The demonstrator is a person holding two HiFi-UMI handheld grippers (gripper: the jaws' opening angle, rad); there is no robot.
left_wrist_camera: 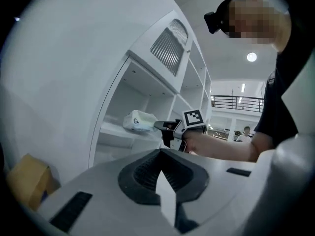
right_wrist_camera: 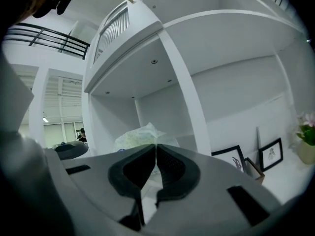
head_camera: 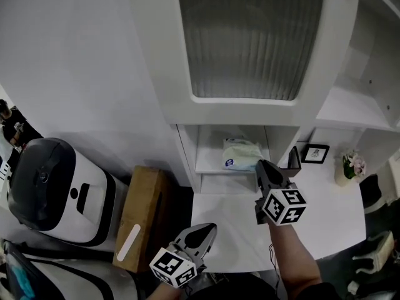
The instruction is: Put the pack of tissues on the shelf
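Note:
The pack of tissues (head_camera: 242, 154), white with pale green print, lies on the lower shelf (head_camera: 212, 166) of the white cabinet's open compartment. My right gripper (head_camera: 260, 165) reaches to the pack's right end, and its jaws are shut on the wrapper's edge. In the right gripper view the pack (right_wrist_camera: 140, 135) rises just past the closed tips of the right gripper (right_wrist_camera: 156, 146). The left gripper view shows the pack (left_wrist_camera: 138, 121) on the shelf with the right gripper (left_wrist_camera: 158, 126) touching it. My left gripper (head_camera: 203, 233) hangs low near the counter's front edge, shut and empty.
A white counter (head_camera: 325, 211) runs to the right, with picture frames (head_camera: 314, 152) and a flower vase (head_camera: 350, 166) at its back. A cardboard box (head_camera: 140, 214) and a white-and-black appliance (head_camera: 53, 183) stand on the left. A ribbed-glass door (head_camera: 250, 36) hangs above the compartment.

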